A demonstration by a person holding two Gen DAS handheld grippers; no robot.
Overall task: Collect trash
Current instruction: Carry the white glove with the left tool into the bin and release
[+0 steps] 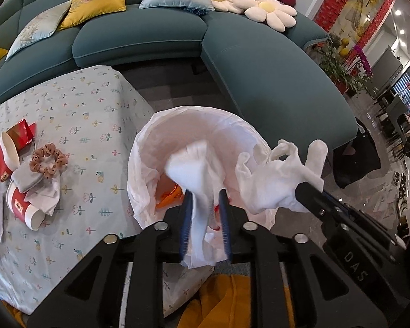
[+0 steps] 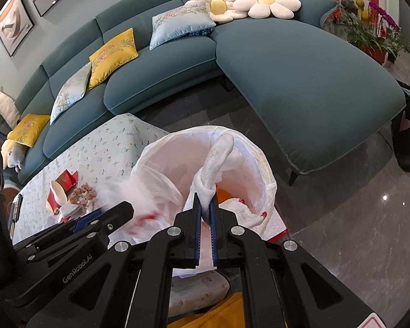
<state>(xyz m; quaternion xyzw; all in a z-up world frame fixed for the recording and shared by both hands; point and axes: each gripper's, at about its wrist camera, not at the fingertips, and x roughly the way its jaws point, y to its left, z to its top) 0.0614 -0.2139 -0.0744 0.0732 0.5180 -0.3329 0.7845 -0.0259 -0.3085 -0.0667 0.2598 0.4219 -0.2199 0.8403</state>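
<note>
White plastic fills the middle of the left wrist view: a thin trash bag stands open just off the corner of the counter, which is covered with a pale cloth printed with small flowers. The left tool points down over the bag's mouth with its blue pads parted; a crumpled white tissue hangs between them, blurred, and the pads do not appear to press on it. Something orange shows deep inside the bag. To the right, the right tool reaches in from the side with its tips pinched on a knotted white cloth. On the counter, well apart from the bag, lie red-and-white paper cups, a folded red carton, a brown dotted scrunchie and crumpled white paper. A teal sofa with yellow and pale blue cushions curves behind.

In the right wrist view the right tool is clamped tight on the white cloth, which rises from the pads, knotted just above them, and arches over the open bag. The left tool enters from the left at the bag's near rim, a blurred white and red smear beside its tip. The cups and scrunchie sit on the counter beyond it. Grey glossy floor tiles lie to the right.
</note>
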